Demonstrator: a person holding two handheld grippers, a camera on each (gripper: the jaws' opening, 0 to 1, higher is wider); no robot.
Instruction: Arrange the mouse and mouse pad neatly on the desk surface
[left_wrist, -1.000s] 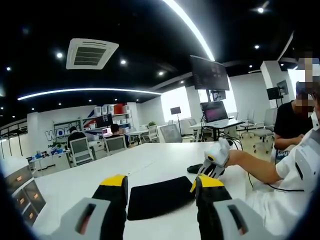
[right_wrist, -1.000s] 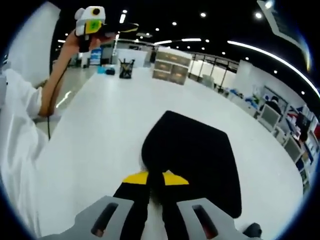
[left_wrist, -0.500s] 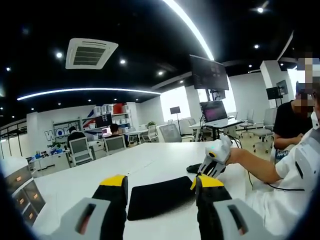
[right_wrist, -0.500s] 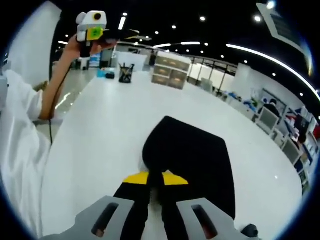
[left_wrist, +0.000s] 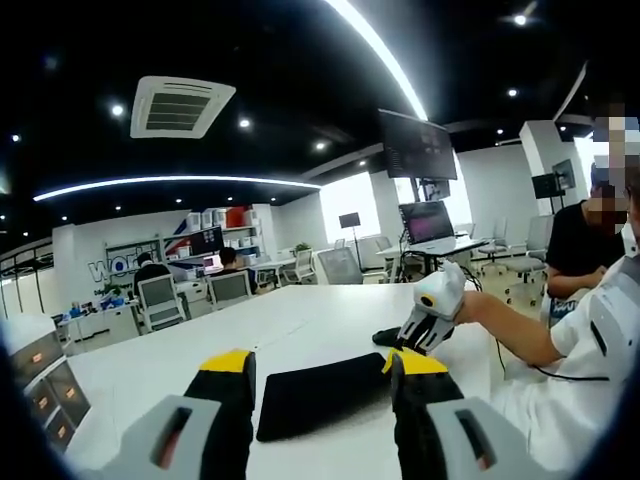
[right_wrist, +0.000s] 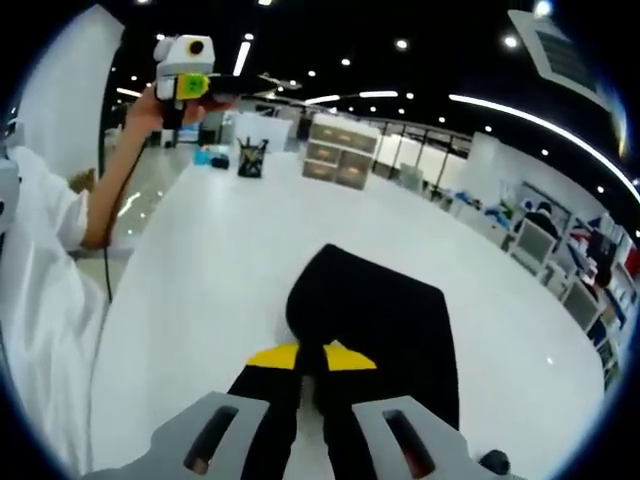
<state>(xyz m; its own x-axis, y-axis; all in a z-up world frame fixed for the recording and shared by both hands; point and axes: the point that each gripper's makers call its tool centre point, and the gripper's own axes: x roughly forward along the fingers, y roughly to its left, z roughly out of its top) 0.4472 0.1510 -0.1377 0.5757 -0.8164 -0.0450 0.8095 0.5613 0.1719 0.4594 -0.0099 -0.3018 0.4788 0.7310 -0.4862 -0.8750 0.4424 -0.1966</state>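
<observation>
A black mouse pad (left_wrist: 318, 396) lies flat on the white desk (left_wrist: 150, 370), just beyond my left gripper (left_wrist: 320, 362), whose jaws stand open above the desk with nothing between them. In the right gripper view the same mouse pad (right_wrist: 392, 325) stretches away from my right gripper (right_wrist: 310, 358), which is shut on its near edge. The right gripper (left_wrist: 428, 318) shows at the pad's right end, held by a hand. A black mouse (left_wrist: 386, 337) sits on the desk beside it. The left gripper (right_wrist: 180, 68) hangs high at the upper left.
A pen holder (right_wrist: 250, 158) and grey drawer boxes (right_wrist: 340, 165) stand at the desk's far end. Drawer boxes (left_wrist: 40, 375) sit at the left edge. A person in black (left_wrist: 580, 250) sits at the right. A cable (left_wrist: 560, 378) trails off the desk.
The right gripper has lifted slightly, still shut on the pad's edge. The left gripper has stayed put, open.
</observation>
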